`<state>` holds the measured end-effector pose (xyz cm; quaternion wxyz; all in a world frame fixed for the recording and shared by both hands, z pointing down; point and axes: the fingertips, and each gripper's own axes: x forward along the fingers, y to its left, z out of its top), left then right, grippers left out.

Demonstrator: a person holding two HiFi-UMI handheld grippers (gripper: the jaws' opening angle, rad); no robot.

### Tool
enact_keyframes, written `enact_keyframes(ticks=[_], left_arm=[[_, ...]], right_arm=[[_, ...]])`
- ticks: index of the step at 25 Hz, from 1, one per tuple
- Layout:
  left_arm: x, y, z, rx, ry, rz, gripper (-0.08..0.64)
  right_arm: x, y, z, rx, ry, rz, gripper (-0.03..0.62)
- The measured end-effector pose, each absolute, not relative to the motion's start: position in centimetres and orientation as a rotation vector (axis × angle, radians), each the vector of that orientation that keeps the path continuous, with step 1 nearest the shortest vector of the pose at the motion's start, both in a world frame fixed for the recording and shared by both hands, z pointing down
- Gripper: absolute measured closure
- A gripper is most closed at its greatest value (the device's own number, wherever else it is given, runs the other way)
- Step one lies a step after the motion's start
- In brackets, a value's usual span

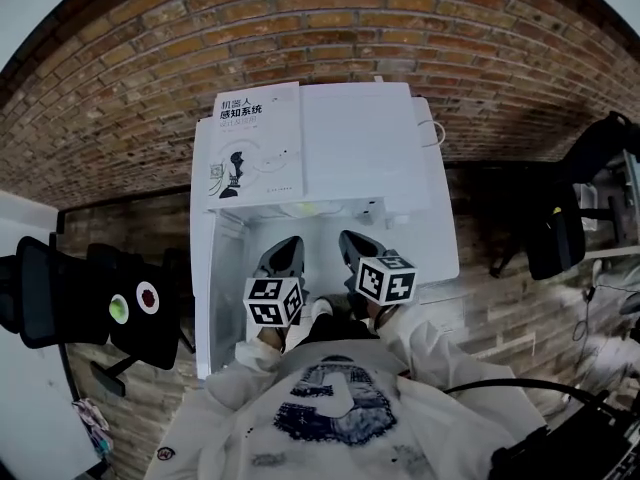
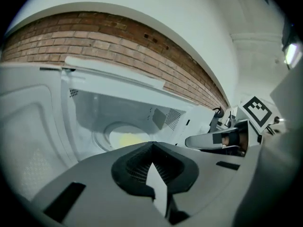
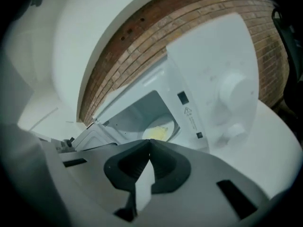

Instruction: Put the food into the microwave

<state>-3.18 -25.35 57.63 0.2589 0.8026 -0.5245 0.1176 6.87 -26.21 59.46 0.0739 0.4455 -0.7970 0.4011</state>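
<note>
The food (image 3: pixel 158 133) is lying inside the microwave (image 1: pixel 370 128), on the turntable (image 2: pixel 106 131) at the middle of the cavity floor, so the placing looks done and shutting the door (image 1: pixel 215 288) seems to be the step in hand. The food is showing only as a flat, pale yellow patch. It is perhaps spreading a little wider across the opening than deep, but it is too blurred to tell a long axis or which way it points.

The left gripper (image 2: pixel 152 144) and right gripper (image 3: pixel 150 144) are hovering just in front of the opening, each with jaws pressed together and holding nothing. The door is standing open at the microwave's left.

To close it well, I would push near the door's free edge with the left gripper, swinging steadily until it latches, without jolting the book (image 1: pixel 250 143) lying on the microwave's top.
</note>
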Motion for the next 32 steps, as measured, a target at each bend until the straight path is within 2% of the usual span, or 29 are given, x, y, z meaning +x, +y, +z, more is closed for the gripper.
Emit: enact_keyframes(ticks=[15,32], left_arm=[[-1.5,-20.0,46.6,2.386,-1.507,0.277,0.552],[-0.3,-18.6,44.8,2.418,-1.53,0.254,0.552]], right_arm=[[12.3,-19.3,47.5,1.455,-2.571,0.798,0.578],[13.0,-17.9,46.1,1.459,-2.602,0.734,0.578]])
